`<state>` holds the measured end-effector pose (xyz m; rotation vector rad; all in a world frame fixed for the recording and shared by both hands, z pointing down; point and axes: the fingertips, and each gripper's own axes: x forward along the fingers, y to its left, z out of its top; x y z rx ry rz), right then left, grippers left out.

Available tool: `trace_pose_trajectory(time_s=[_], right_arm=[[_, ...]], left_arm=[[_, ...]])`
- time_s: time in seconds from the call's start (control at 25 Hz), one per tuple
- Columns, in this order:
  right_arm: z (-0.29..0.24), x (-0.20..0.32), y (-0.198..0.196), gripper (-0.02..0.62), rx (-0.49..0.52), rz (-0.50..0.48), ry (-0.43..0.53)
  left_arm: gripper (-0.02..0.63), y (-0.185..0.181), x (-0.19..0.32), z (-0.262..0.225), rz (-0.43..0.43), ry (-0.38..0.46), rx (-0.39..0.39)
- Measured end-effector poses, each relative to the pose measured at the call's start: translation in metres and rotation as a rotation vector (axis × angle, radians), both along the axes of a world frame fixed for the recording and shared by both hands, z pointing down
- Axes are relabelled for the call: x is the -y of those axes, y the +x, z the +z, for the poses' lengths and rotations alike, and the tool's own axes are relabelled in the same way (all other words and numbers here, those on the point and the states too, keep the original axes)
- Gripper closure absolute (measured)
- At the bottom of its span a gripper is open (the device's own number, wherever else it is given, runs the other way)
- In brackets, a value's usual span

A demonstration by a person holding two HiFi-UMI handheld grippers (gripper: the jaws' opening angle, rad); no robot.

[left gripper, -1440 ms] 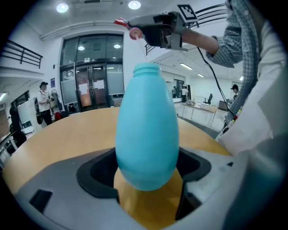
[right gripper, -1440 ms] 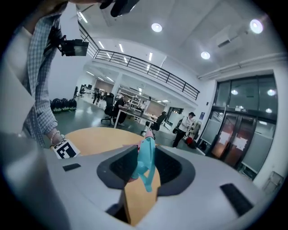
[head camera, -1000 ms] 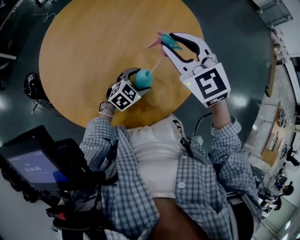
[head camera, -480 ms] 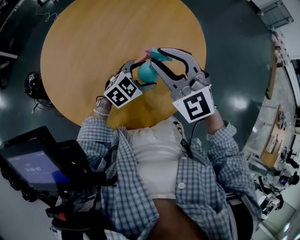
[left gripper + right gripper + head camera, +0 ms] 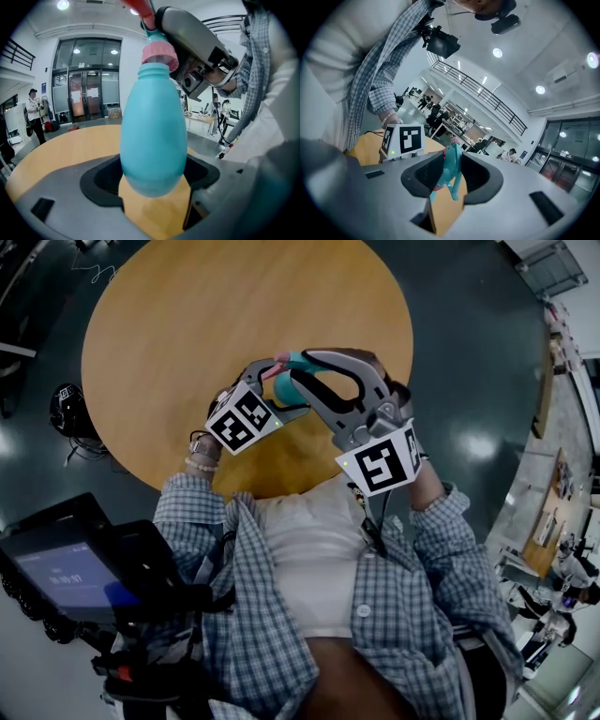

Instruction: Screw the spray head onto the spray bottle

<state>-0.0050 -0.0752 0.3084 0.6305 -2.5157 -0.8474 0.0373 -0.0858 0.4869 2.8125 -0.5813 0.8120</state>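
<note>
Spray head (image 5: 160,51) sits with its pink collar at the neck of the upright teal bottle (image 5: 152,131), above the near edge of the round worktop (image 5: 178,324). Left tongs (image 5: 152,180) are clamped on the bottle's lower body. Right tongs (image 5: 449,178) are clamped on the spray head.

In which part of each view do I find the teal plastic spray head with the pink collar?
Head view: the teal plastic spray head is at upper centre, over the table's near edge.
Left gripper view: top centre, directly above the neck of the teal plastic bottle.
Right gripper view: lower centre.
Shared landmark: the round wooden table.
</note>
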Motion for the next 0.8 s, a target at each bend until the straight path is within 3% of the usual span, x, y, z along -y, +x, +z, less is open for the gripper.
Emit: trace_pose_trajectory(time_s=[0.48, 0.8], right_arm=[[0.011, -0.003, -0.001, 0.482, -0.033, 0.018, 0.030], [0.012, -0.005, -0.003, 0.462, -0.020, -0.014, -0.064]], left_arm=[[0.196, 0.002, 0.000, 0.002, 0.020, 0.040, 0.022], [0.196, -0.003, 0.003, 0.002, 0.009, 0.060, 0.034]])
